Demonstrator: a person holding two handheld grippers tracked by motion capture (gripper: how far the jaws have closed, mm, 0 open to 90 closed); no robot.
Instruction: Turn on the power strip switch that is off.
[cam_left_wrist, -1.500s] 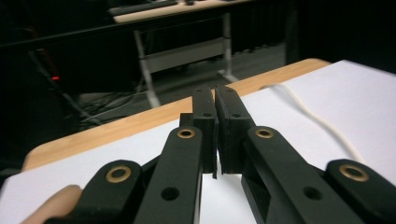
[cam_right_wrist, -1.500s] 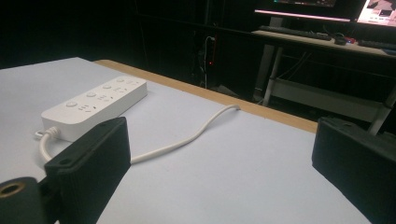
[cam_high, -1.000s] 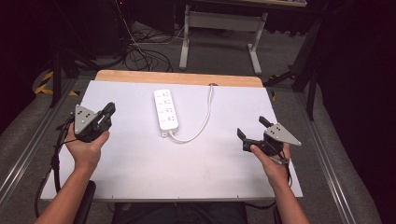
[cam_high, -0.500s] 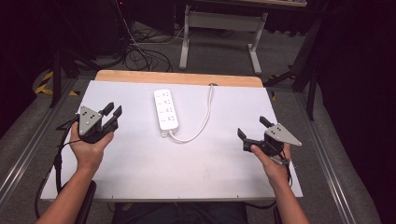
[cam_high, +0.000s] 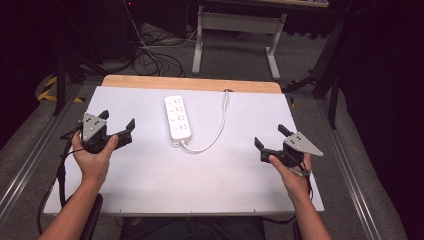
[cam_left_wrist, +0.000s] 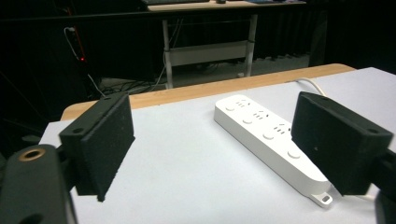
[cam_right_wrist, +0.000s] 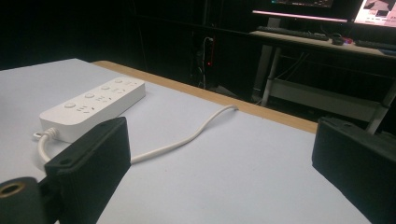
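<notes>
Looking down from the high view, I've got my left gripper (cam_high: 118, 126) near the left edge of the bench (cam_high: 150, 175), jaws spread wide with nothing between them, pointing across toward the middle. My right gripper (cam_high: 270, 138) sits near the right edge, closer to the front, jaws also wide apart and empty. Between them, toward the far edge and a bit left of center, lies a white power strip (cam_high: 178, 117), long side running front to back, flat on the grey top. Its white cord (cam_high: 214, 131) leaves the near end, loops to the right and runs back to the far edge, where a strip of bare wood shows. Both grippers are well apart from the strip. From the left gripper view, my two black pads (cam_left_wrist: 103, 140) stand far apart with only bench surface between them; the power strip (cam_left_wrist: 261, 135) lies diagonally ahead, its near end partly behind the right-hand pad, buttons and sockets facing up. From the right gripper view, same deal: pads (cam_right_wrist: 93, 161) released wide, nothing gripped. The power strip (cam_right_wrist: 95, 107) is off to the left ahead of me, and the cord (cam_right_wrist: 187, 135) curls from its near end and snakes toward the wooden far edge. Beyond the bench there's a desk frame (cam_right_wrist: 322, 100) in the dark.
</notes>
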